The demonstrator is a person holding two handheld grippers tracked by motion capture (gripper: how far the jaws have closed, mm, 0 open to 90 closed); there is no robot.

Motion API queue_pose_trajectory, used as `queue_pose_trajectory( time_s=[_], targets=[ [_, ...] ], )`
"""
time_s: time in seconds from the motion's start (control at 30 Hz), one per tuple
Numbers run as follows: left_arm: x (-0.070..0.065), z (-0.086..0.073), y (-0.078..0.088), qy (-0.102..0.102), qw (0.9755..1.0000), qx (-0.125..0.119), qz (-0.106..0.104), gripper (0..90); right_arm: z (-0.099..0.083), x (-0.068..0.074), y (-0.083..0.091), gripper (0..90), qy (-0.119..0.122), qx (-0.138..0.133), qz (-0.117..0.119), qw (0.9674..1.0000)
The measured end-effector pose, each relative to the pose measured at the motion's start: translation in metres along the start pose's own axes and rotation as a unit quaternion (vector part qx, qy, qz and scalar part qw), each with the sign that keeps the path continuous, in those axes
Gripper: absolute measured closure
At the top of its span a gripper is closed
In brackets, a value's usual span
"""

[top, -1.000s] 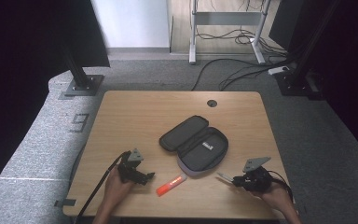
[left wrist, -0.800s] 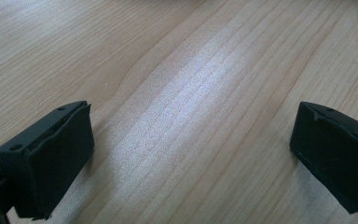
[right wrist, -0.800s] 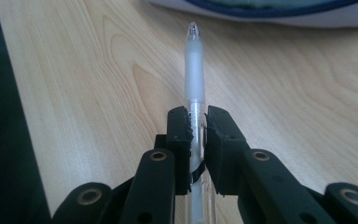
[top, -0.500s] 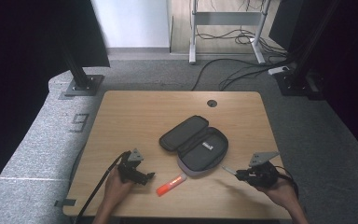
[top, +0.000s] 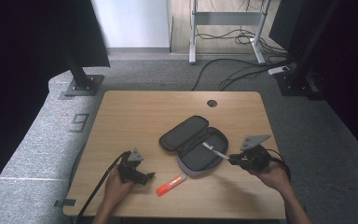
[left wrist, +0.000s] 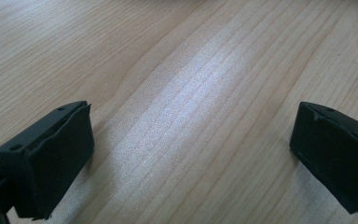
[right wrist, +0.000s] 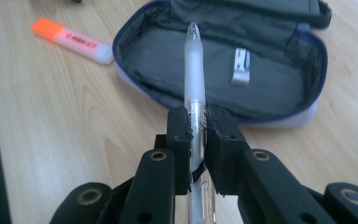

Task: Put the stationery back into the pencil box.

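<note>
An open dark pencil case [top: 193,142] lies in the middle of the wooden table [top: 140,116]. My right gripper [top: 232,159] is shut on a frosted clear pen [top: 214,150], whose far end hangs over the case's open right half. In the right gripper view the pads [right wrist: 179,128] clamp the pen [right wrist: 193,65] near its middle, with the case [right wrist: 168,56] just beyond. An orange highlighter [top: 171,184] lies in front of the case. My left gripper [top: 148,177] rests on the table to the left of the highlighter, its jaws [left wrist: 191,126] wide open over bare wood.
A small metal clip-like item [right wrist: 240,66] sits inside the case. A round cable hole [top: 211,103] is at the table's far edge. The table's left and far parts are bare wood. Cables and stand legs lie on the floor beyond.
My right gripper has risen and moved toward the case with the pen, whose tip now reaches over the open case. The left gripper has stayed put.
</note>
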State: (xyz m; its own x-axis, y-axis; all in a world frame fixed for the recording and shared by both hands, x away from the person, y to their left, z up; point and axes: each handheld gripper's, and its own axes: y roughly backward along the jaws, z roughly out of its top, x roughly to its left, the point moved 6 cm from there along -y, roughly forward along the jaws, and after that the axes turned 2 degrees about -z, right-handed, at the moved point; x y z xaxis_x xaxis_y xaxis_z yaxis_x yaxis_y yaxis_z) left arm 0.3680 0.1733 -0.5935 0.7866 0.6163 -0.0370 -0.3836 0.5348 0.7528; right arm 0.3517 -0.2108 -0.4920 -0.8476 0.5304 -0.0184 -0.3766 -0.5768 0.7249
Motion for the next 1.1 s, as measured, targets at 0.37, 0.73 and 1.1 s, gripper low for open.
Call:
queue_pose_trajectory(
  time_s=[0.37, 0.73, 1.1],
  targets=[
    [0.000, 0.000, 0.000, 0.000, 1.0000, 0.000, 0.000, 0.0, 0.034, -0.009, -0.025, 78.7, 0.022, 0.003, 0.005, 0.9997],
    [0.000, 0.000, 0.000, 0.000, 1.0000, 0.000, 0.000, 0.0, 0.059, -0.015, -0.055, 78.7, 0.042, 0.012, 0.009, 0.9990],
    [0.000, 0.000, 0.000, 0.000, 1.0000, 0.000, 0.000, 0.0, 0.065, -0.016, -0.079, 78.7, 0.038, 0.015, 0.001, 0.9992]
  ],
)
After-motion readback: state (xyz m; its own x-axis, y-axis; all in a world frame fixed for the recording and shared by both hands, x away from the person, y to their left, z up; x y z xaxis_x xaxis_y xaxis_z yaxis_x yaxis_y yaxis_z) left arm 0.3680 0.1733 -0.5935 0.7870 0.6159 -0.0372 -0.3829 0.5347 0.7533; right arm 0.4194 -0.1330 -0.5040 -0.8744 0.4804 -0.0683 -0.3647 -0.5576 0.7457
